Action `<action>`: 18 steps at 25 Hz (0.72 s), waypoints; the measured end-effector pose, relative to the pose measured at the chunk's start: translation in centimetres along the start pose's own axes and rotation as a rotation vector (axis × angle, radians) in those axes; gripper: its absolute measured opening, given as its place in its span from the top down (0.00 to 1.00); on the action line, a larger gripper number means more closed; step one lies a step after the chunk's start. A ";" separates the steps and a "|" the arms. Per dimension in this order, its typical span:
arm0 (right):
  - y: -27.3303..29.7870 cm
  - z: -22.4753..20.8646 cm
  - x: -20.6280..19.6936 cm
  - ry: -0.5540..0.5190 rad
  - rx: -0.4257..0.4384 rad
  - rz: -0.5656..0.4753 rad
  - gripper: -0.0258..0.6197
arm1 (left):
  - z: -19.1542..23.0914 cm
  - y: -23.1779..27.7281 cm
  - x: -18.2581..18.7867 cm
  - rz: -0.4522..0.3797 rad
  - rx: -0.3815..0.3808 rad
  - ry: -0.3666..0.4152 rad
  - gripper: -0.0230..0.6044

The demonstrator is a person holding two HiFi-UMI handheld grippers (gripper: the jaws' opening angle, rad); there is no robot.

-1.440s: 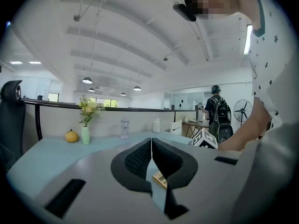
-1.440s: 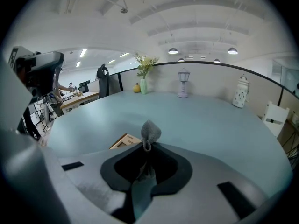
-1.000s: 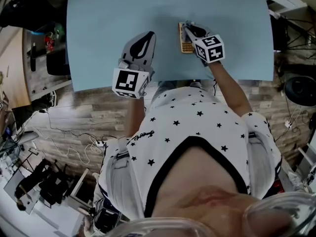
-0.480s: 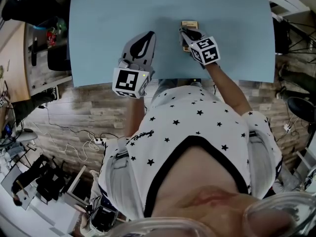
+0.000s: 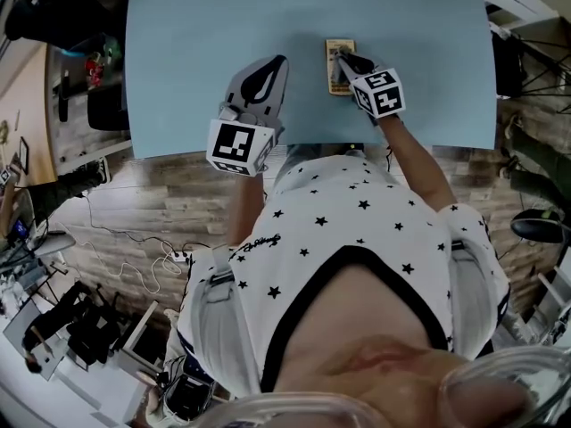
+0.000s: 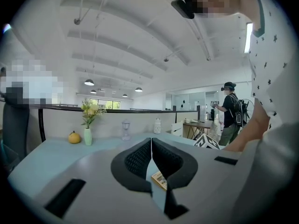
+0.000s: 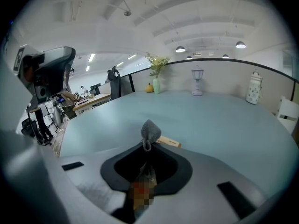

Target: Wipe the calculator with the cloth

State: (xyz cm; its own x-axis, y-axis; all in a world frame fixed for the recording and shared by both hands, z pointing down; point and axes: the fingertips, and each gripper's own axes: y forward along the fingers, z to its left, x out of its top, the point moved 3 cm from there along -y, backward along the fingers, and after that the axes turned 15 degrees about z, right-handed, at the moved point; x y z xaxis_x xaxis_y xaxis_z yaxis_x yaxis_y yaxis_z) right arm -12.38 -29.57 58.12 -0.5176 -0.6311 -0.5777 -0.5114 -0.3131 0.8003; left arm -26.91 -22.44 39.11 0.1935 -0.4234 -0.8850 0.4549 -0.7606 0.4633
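Clerk: Carrying surface?

Keeper: Desk [image 5: 223,25]; pale blue top; near edge beside the person's starred shirt [image 5: 357,230].

Clerk: Task item one; location?

Keeper: Calculator [image 5: 339,66]; small, tan-faced; flat on the desk, right of the middle, close to the near edge but not touching it; long side running toward the far edge.

Clerk: Task item two?

Keeper: Cloth [image 7: 150,132]; grey; bunched; pinched in the right tongs [image 5: 344,59], a knot of it standing up past the tips; over the calculator in the head view, just in front of it in the right gripper view; contact between the two not determinable.

Clerk: Right tongs; state?

Keeper: Clamped on the cloth; right marker cube [image 5: 378,92] behind, toward the near edge.

Clerk: Left tongs?

Keeper: Left tongs [image 5: 270,63]; pads pressed together, nothing held; over the desk by the near edge, left of the calculator and apart from it; a corner of the calculator visible past the pads in the left gripper view; left marker cube [image 5: 236,147] at the near edge.

Clerk: Sundries toward the far edge?

Keeper: Vase of flowers [image 6: 88,125]; orange round object [image 6: 74,137] just beside it; lantern [image 7: 197,85]; white jar [image 7: 253,94]; all well apart from the calculator.
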 end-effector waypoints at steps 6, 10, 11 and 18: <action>-0.9 -2.0 -1.3 0.047 -0.038 -0.004 0.90 | -0.7 0.6 0.1 -0.001 -0.020 0.005 0.91; -1.6 -2.9 -1.8 0.076 -0.061 -0.001 0.90 | -0.9 1.0 0.6 -0.004 -0.034 0.014 0.91; -1.7 -3.1 -2.1 0.081 -0.062 0.001 0.90 | -1.0 1.1 0.7 -0.004 -0.038 0.016 0.91; -1.5 -3.0 -2.5 0.094 -0.066 0.006 0.90 | -1.2 1.4 0.7 0.001 -0.053 0.021 0.91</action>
State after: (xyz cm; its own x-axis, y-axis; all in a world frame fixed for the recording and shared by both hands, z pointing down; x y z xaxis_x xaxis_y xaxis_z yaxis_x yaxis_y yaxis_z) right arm -8.28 -29.70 58.87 -0.4529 -0.6958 -0.5575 -0.4607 -0.3527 0.8145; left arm -25.10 -23.22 39.11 0.2116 -0.4136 -0.8855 0.4996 -0.7330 0.4617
